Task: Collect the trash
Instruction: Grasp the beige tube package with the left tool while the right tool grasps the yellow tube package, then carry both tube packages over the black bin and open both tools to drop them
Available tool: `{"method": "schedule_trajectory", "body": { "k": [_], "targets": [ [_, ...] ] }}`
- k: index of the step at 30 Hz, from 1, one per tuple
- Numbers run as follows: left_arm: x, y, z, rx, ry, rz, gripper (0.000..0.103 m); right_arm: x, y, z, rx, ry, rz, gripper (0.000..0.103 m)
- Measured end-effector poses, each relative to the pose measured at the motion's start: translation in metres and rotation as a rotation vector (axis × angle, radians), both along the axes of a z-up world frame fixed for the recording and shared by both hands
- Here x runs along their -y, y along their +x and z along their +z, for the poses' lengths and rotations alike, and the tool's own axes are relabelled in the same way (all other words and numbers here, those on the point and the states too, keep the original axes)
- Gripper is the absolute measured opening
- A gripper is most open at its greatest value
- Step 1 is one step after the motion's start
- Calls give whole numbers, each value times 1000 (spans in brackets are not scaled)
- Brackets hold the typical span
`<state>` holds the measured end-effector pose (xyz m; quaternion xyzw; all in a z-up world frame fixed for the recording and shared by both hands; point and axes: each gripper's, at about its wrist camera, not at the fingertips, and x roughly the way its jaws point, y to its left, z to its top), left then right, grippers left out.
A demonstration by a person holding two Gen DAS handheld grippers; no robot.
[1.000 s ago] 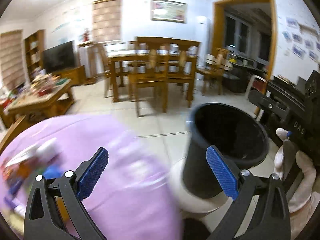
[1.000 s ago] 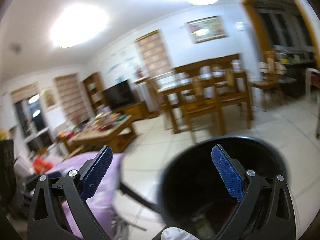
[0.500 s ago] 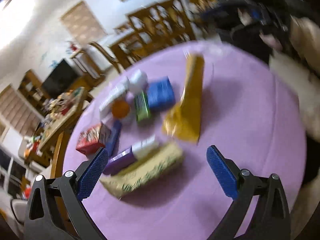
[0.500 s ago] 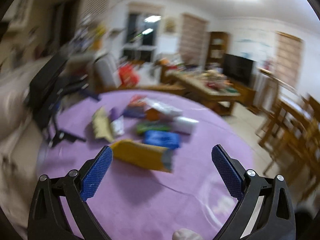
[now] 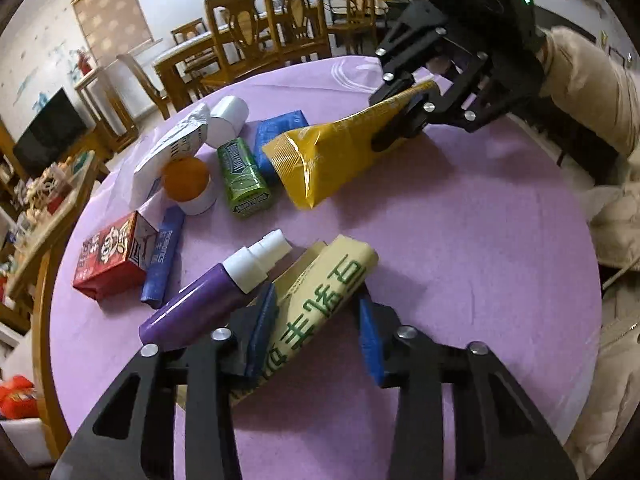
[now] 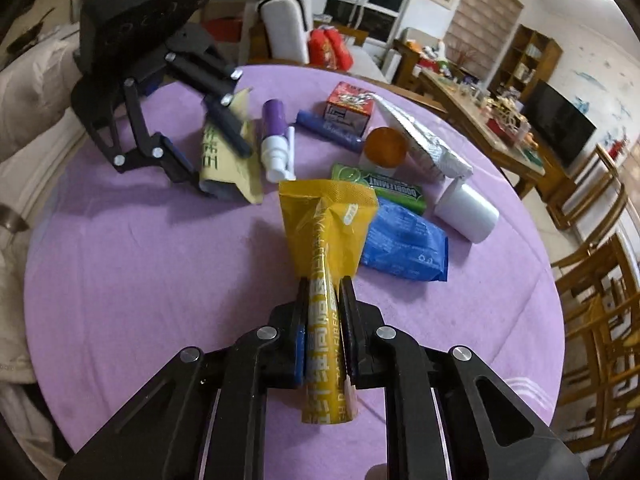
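Trash lies on a round table with a purple cloth (image 5: pixel 460 240). My right gripper (image 6: pixel 324 292) is shut on a yellow snack packet (image 6: pixel 326 232), which also shows in the left wrist view (image 5: pixel 340 156). My left gripper (image 5: pixel 316 320) has its jaws around a pale yellow packet with green characters (image 5: pixel 320 300), pads close on both sides; it also shows in the right wrist view (image 6: pixel 224 160). A purple spray bottle (image 5: pixel 208 300) lies just left of that packet.
Further on the cloth lie a red box (image 5: pixel 112 256), a green gum pack (image 5: pixel 242 180), a blue packet (image 6: pixel 404 240), an orange-lidded jar (image 5: pixel 188 182), a white cylinder (image 6: pixel 466 212) and a silver pouch (image 6: pixel 424 148). Wooden chairs (image 5: pixel 264 36) stand beyond the table.
Both grippers swung from the black bin down to the table. The right one closed on the yellow packet. The left one narrowed around the pale yellow packet.
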<state>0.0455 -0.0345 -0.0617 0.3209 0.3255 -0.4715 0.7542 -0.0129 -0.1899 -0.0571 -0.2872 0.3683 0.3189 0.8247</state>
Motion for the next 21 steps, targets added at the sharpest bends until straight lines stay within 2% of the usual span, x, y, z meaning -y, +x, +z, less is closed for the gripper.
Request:
{"method": "schedule_trajectory", "body": {
  "k": [2,8,13,17,19,21],
  "targets": [
    [-3,-1,1,-6,-12,9,25,5,-4,2,1,36,-21,12],
    [-9,5,17,-84,-135,39,10,16,-18,18,2,186,-65,12],
    [-7,7,38,-99,-270,107,10,40,-38,45,19,428,-136,12],
    [1,7,58,-96,-418,179,10,74,-50,63,26,687,-237,12],
    [8,4,69,-99,-515,198,10,91,-58,69,46,768,-280,12],
    [23,-1,77,-82,-571,203,10,101,-65,74,88,811,-322,12]
  ]
}}
